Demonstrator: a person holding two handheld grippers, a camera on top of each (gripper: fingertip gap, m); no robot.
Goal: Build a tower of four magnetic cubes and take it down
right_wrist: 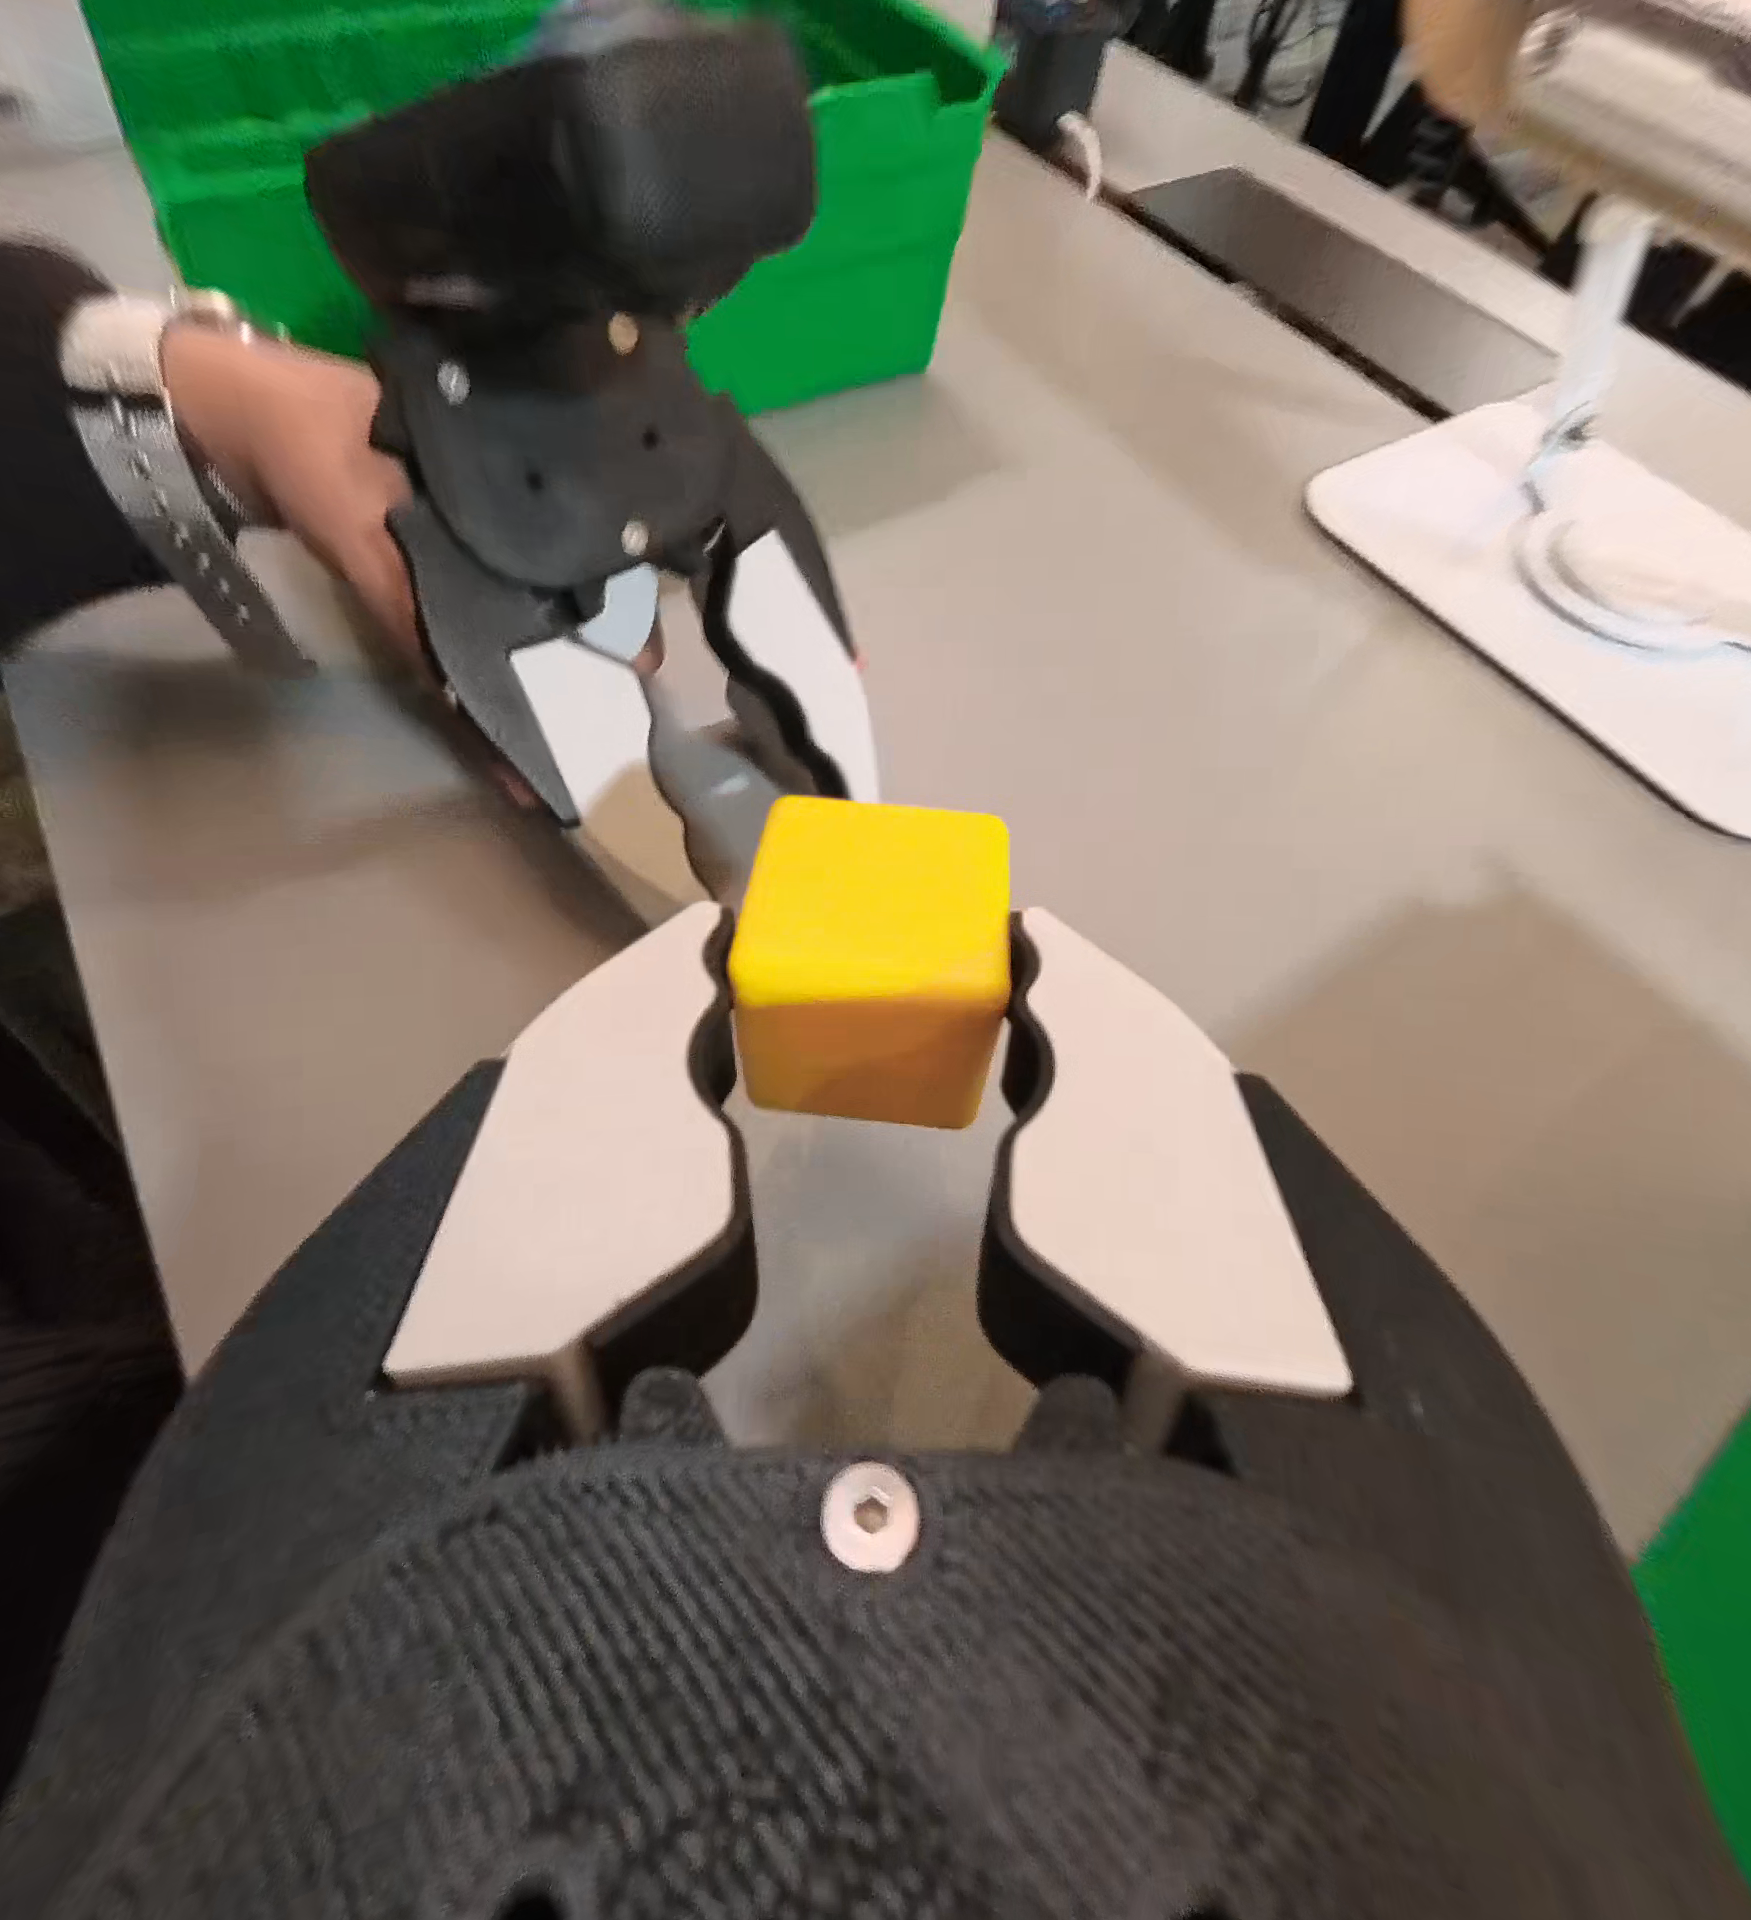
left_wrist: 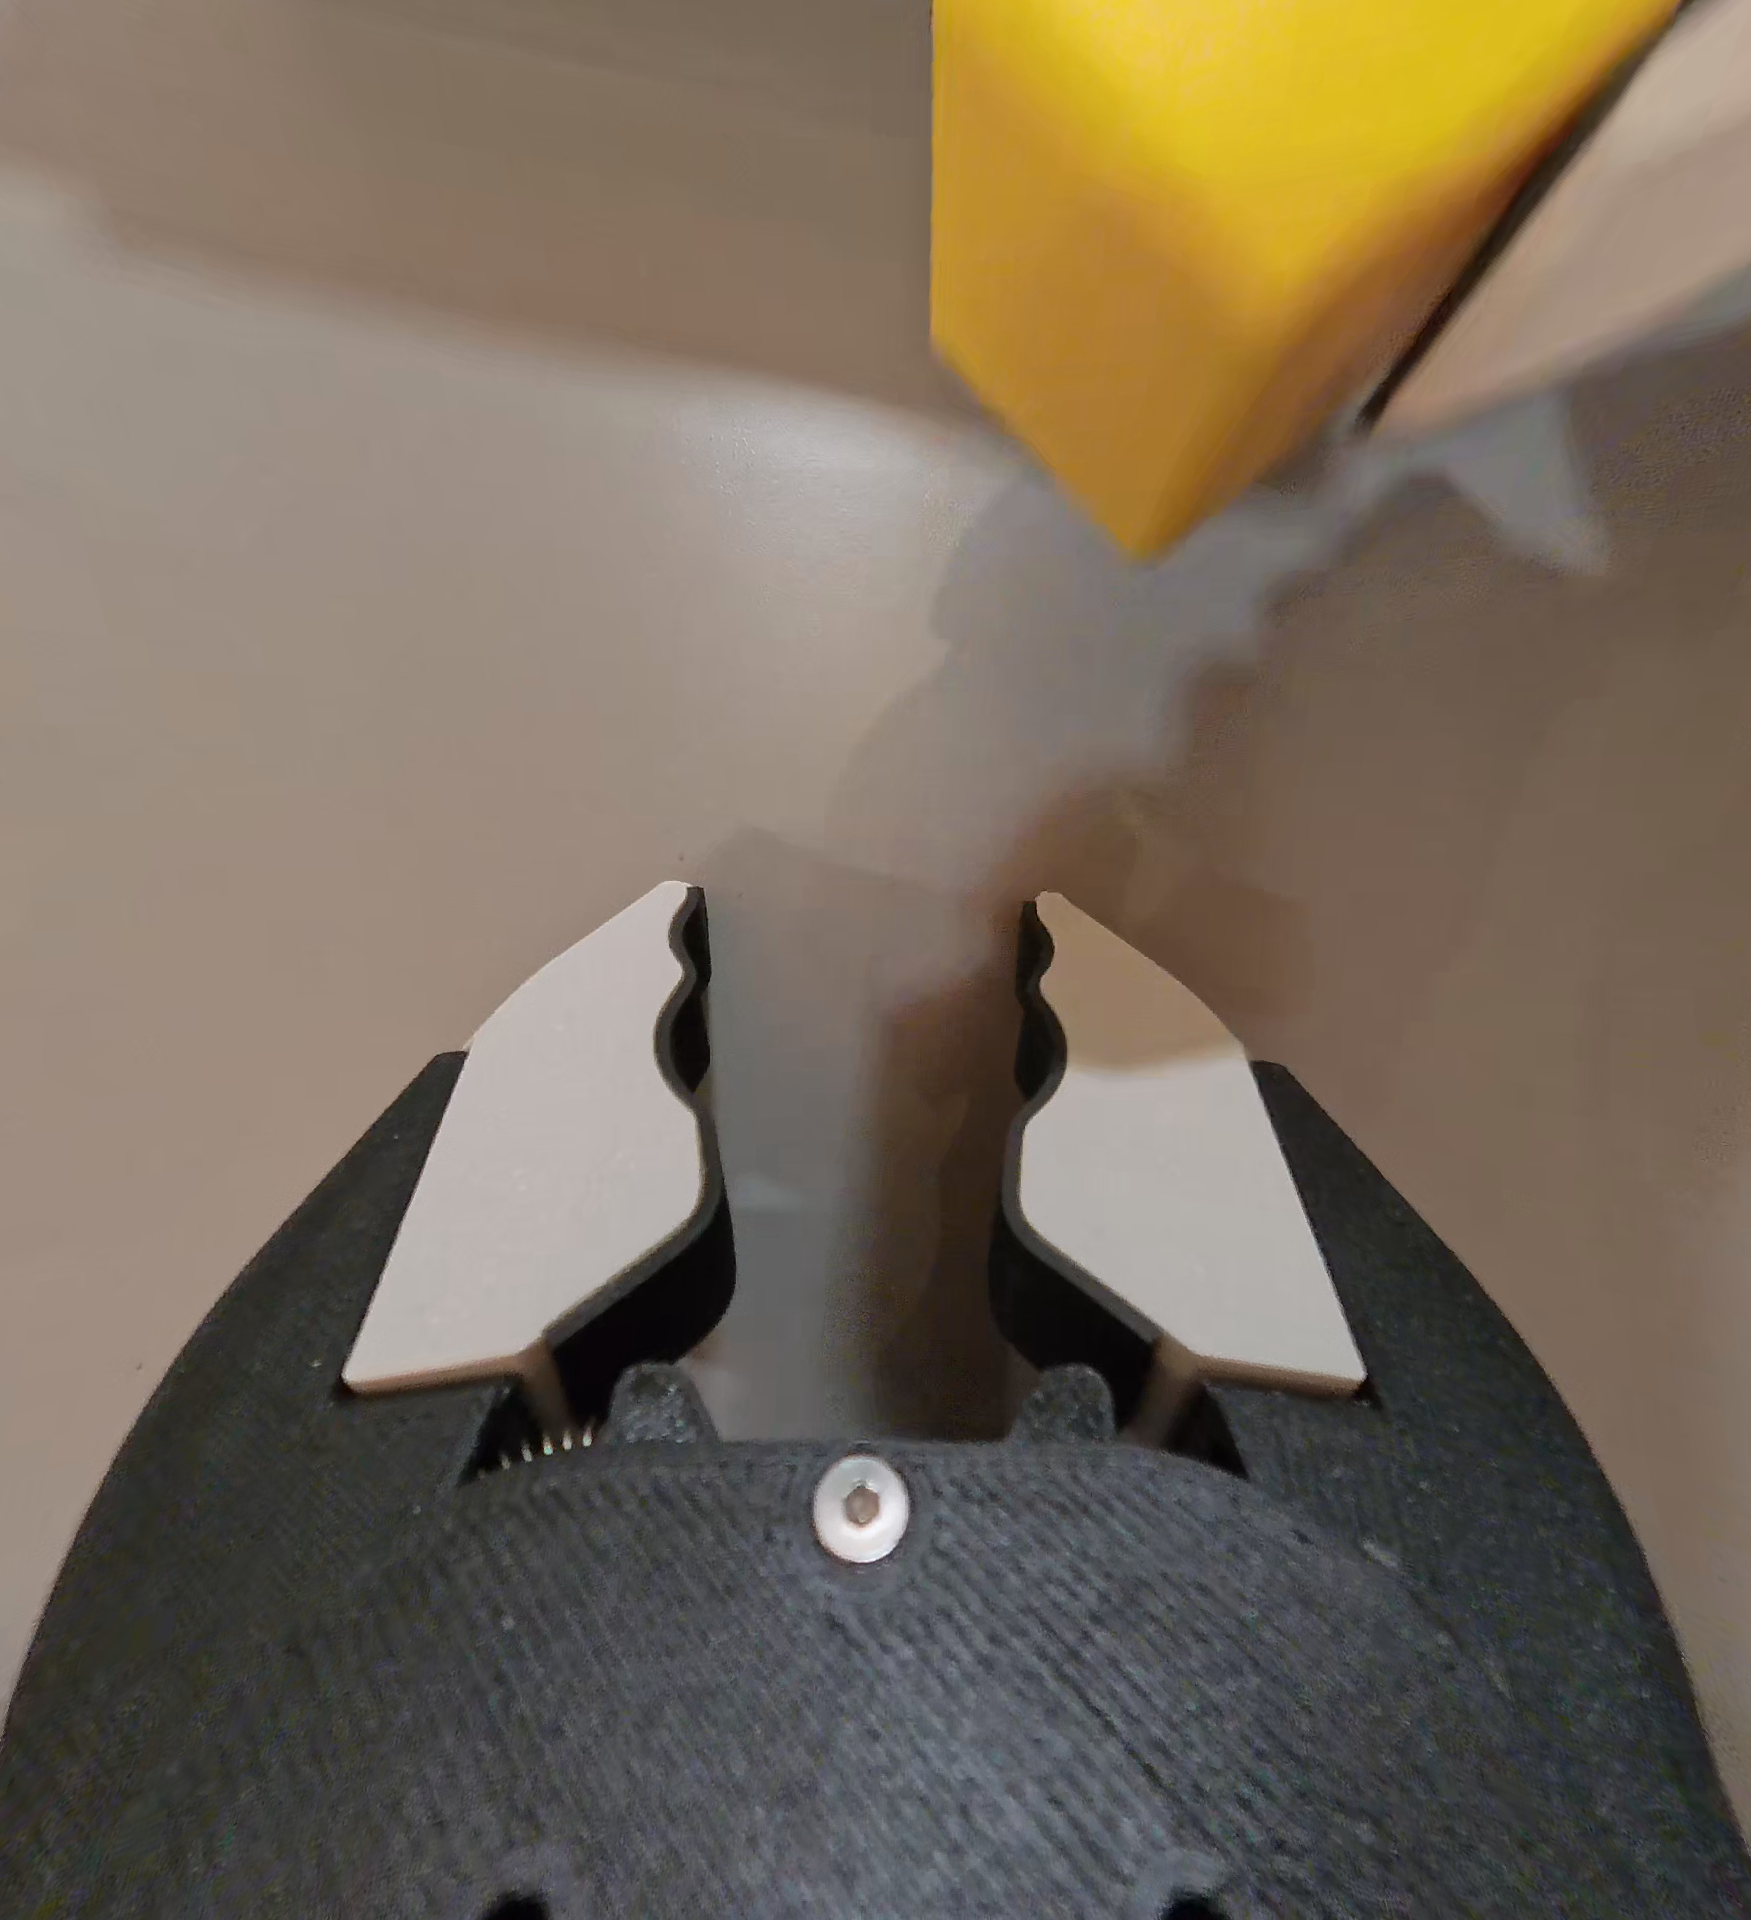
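Clearly the right gripper (right_wrist: 869, 925) is pinching a yellow cube (right_wrist: 869, 961) between its fingertips, one flat side against each pale pad, and the cube hangs clear above the grey table (right_wrist: 1214, 727). Its faces look smooth and hard with rounded edges, so I judge it stiff, light and a little slippery; taking it square across two opposite faces, as now, looks like the surest hold, since a corner grip would likely let it twist. The left gripper (left_wrist: 863, 914), held in a person's hand (right_wrist: 331, 488), carries a grey elongated object (right_wrist: 705, 800) that runs out between its fingers toward the cube; motion blur hides its exact form, and I cannot tell whether the fingers press on it or merely stand around it. In the left wrist view the grey object's far end (left_wrist: 1079, 665) reaches the cube's lower corner (left_wrist: 1214, 260), near or touching. Behind stand a green bin (right_wrist: 850, 260) and, well apart on the right, a white stand base (right_wrist: 1577, 644).
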